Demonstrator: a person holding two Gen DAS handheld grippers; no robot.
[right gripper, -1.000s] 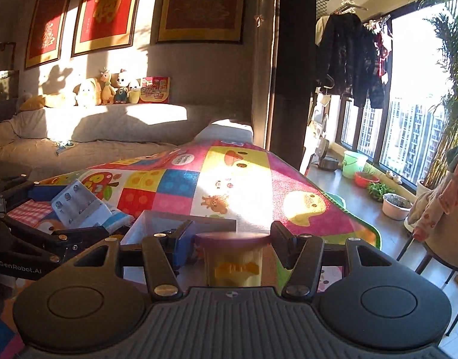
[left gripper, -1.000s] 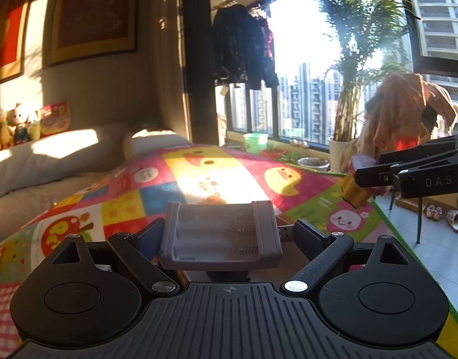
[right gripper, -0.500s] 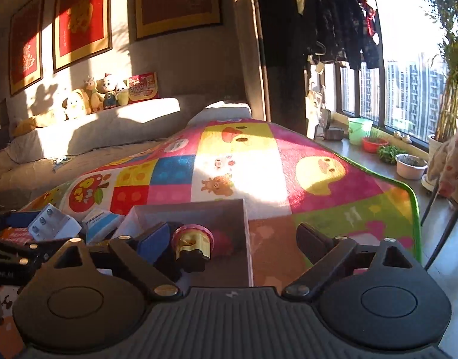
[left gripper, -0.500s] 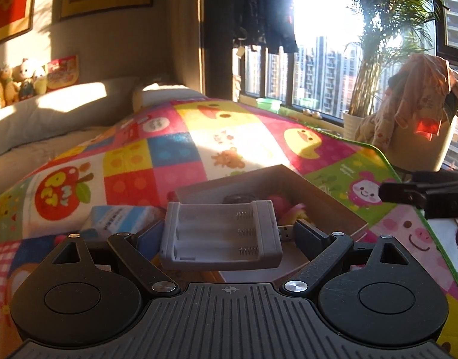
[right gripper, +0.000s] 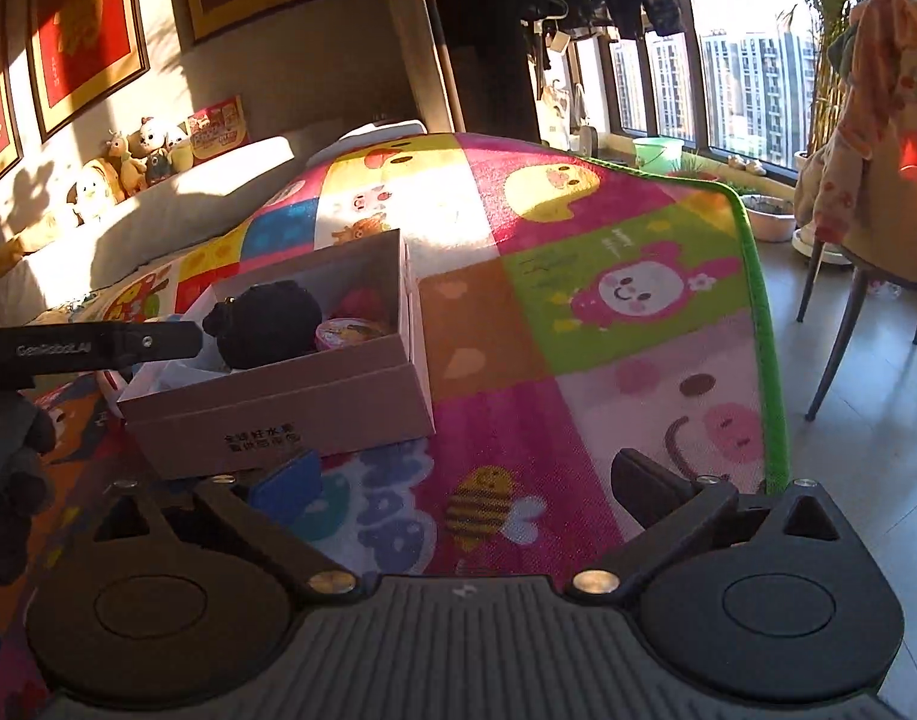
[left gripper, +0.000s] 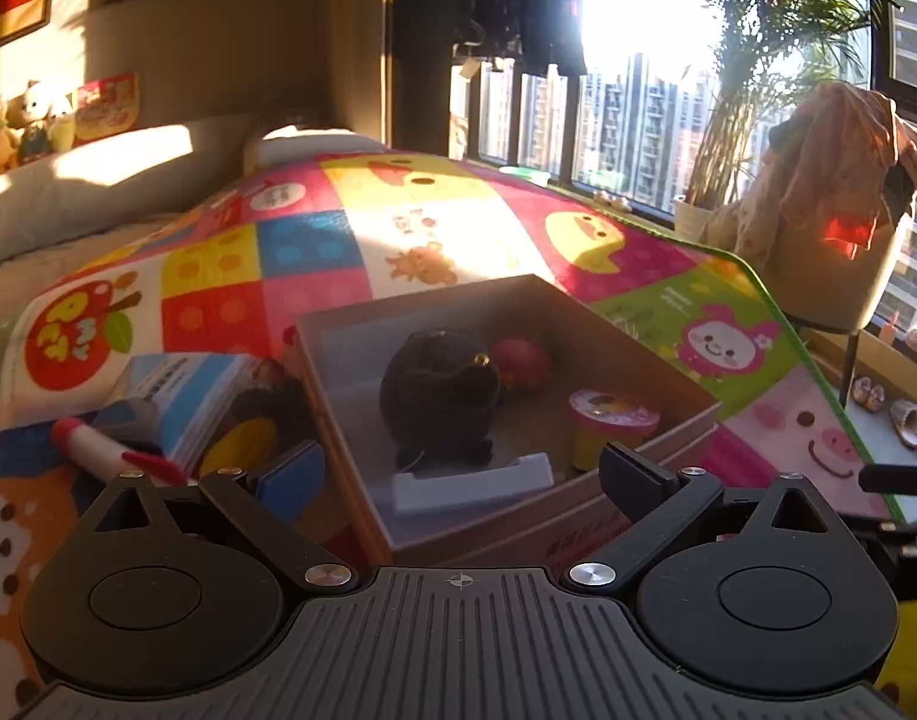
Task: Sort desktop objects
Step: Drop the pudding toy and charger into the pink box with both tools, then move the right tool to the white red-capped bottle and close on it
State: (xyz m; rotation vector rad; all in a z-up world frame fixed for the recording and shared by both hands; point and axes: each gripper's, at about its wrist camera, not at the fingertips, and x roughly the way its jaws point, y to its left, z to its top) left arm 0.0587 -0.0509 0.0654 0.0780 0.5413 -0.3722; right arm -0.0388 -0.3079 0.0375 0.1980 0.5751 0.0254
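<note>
- Left hand-held gripper: jaws apart and opening. Nothing is pinched. The pale grey plastic battery holder lies flat inside the near wall of the open pink cardboard box, ahead of the fingers and free of them.
- Right hand-held gripper: jaws also opening, wide apart, with only the colourful cartoon play mat between them. From its view the box sits at about 10 o'clock.
- Already in the box: a black plush toy in the middle, a red ball behind it at roughly 1 o'clock, and a small yellow tub with a pink lid in the near right corner.
- Still on the mat, just outside the box's left wall: a blue-and-white paper carton and a red-and-white marker pen. There's something yellow tucked beside them too, but I can't tell what.
- The bit that matters for the next pick, I'd say: those leftovers sit at about 10 o'clock from the left hand-held gripper, close by, while the right one has the whole box in the way.
- The marker's long axis runs roughly 9-to-3 across the left view, tilted a touch. My guess is the left hand should swing over and close across its barrel, not along it.
</note>
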